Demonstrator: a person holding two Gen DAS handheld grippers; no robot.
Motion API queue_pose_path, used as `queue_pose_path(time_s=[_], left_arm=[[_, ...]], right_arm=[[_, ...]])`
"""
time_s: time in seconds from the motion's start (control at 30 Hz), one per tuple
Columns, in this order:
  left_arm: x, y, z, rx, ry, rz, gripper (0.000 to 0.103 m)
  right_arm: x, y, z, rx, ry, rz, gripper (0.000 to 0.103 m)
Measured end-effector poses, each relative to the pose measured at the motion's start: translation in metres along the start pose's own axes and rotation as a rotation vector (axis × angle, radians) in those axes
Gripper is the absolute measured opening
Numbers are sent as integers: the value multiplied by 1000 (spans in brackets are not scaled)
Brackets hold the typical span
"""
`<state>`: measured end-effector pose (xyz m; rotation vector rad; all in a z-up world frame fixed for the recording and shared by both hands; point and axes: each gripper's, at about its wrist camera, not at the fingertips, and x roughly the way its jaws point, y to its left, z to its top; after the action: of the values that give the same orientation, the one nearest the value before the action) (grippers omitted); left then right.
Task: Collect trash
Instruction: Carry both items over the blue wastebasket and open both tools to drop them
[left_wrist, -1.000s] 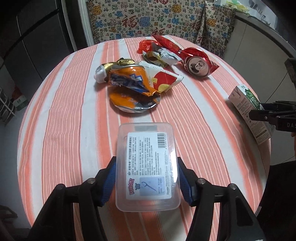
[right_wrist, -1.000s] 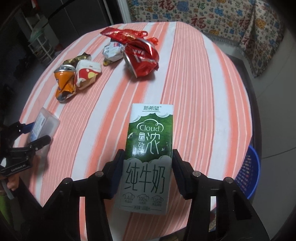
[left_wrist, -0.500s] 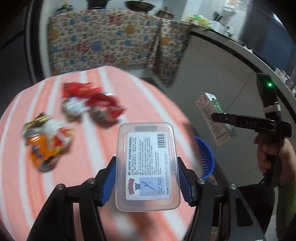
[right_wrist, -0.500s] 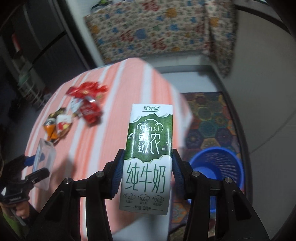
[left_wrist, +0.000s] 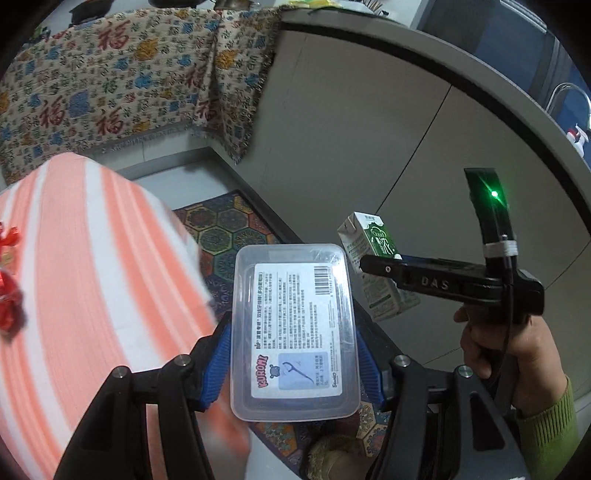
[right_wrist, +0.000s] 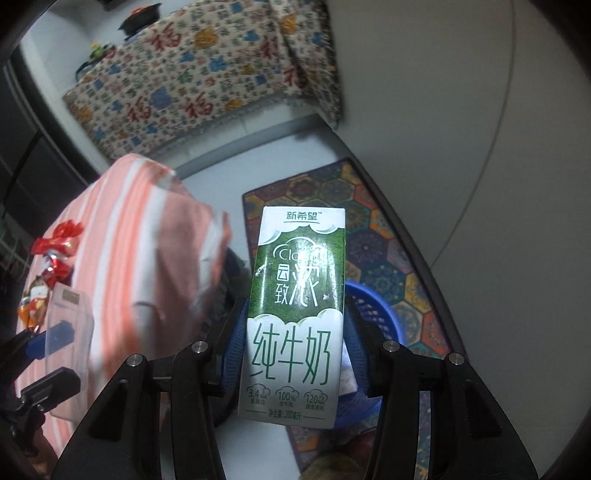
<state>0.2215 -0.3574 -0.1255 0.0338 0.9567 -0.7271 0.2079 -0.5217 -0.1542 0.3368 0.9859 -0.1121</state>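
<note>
My left gripper (left_wrist: 293, 354) is shut on a clear plastic floss-pick box (left_wrist: 294, 332) with a white label, held in the air past the table's edge. My right gripper (right_wrist: 293, 332) is shut on a green and white milk carton (right_wrist: 295, 314), held above a blue trash basket (right_wrist: 376, 302) on the floor. The carton (left_wrist: 373, 273) and right gripper (left_wrist: 424, 280) also show in the left wrist view, to the right of the box. The box (right_wrist: 68, 336) and left gripper (right_wrist: 40, 354) show at the lower left of the right wrist view.
The round table with the orange striped cloth (right_wrist: 140, 258) is to the left, with red wrappers (right_wrist: 59, 251) and crushed packets (right_wrist: 35, 299) on it. A patterned mat (right_wrist: 369, 229) lies under the basket. A grey cabinet wall (left_wrist: 369, 129) and a patterned cloth (left_wrist: 129, 81) stand behind.
Both grippers have swung right, away from over the table and out over the floor, each keeping its item. The blue basket now lies right under the milk carton.
</note>
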Motion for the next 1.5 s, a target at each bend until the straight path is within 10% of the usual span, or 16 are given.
queue_pose_path(time_s=[0.57,0.8,1.2,1.5], left_arm=[[103,-14,0,22,91,-19,62],[125,-9,-5,18,112,4,67],[60,-4,4,-34,-15,9,67],[-26,32,-25,-48,-101,158,68]], right_arm=[[4,-36,0,61,20,25,52],[-10,-50,1,138,-48,49,75],[-35,-43,10,123,-190,-22,81],[-39,-5,12,35,-241,-16,83]])
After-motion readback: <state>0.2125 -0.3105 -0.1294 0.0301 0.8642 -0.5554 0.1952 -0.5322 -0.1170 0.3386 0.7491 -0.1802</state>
